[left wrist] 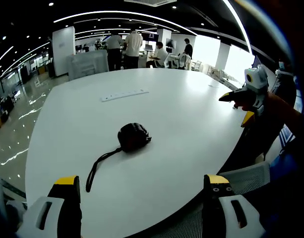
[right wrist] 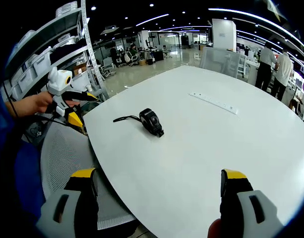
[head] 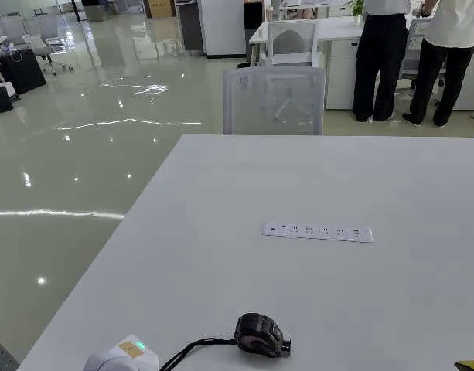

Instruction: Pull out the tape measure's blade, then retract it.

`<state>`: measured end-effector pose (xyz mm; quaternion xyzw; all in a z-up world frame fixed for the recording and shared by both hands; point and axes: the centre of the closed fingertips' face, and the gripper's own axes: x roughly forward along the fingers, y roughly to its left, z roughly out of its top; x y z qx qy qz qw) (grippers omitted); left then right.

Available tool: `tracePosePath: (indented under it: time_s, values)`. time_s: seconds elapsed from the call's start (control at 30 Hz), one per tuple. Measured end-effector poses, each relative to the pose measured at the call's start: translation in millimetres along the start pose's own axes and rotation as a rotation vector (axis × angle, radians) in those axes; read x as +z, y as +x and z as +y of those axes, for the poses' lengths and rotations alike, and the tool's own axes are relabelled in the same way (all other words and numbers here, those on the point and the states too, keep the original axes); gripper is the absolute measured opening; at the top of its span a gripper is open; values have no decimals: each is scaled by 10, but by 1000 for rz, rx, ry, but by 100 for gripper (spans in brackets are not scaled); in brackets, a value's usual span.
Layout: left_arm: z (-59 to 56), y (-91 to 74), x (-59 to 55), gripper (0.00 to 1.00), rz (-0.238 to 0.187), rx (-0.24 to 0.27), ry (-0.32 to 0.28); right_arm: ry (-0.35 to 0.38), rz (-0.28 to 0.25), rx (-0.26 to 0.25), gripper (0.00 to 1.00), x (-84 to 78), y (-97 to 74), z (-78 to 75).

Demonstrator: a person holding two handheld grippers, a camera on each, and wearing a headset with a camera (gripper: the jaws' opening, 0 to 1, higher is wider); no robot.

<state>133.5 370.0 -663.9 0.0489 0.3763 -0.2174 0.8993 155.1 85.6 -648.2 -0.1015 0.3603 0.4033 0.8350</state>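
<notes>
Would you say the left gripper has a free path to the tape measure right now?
Probably yes. The left gripper is open, and the tape measure lies ahead of its jaws on the white table, with nothing between them but its own black strap.

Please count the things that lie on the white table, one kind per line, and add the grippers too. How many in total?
tape measure: 1
power strip: 1
grippers: 2, the left gripper and the right gripper, both with jaws apart
Total: 4
</notes>
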Motion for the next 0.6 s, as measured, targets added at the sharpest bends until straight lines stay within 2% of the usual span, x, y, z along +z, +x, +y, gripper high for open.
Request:
tracePosePath:
  time_s: [0.27, 0.6]
  values:
    - [26, -117, -5, 100, 1, 2, 6, -4, 2, -32, 100, -44, -196, -41]
    - [-10, -273, 24, 100, -6, -13, 9, 4, -17, -63, 100, 18, -408, -48]
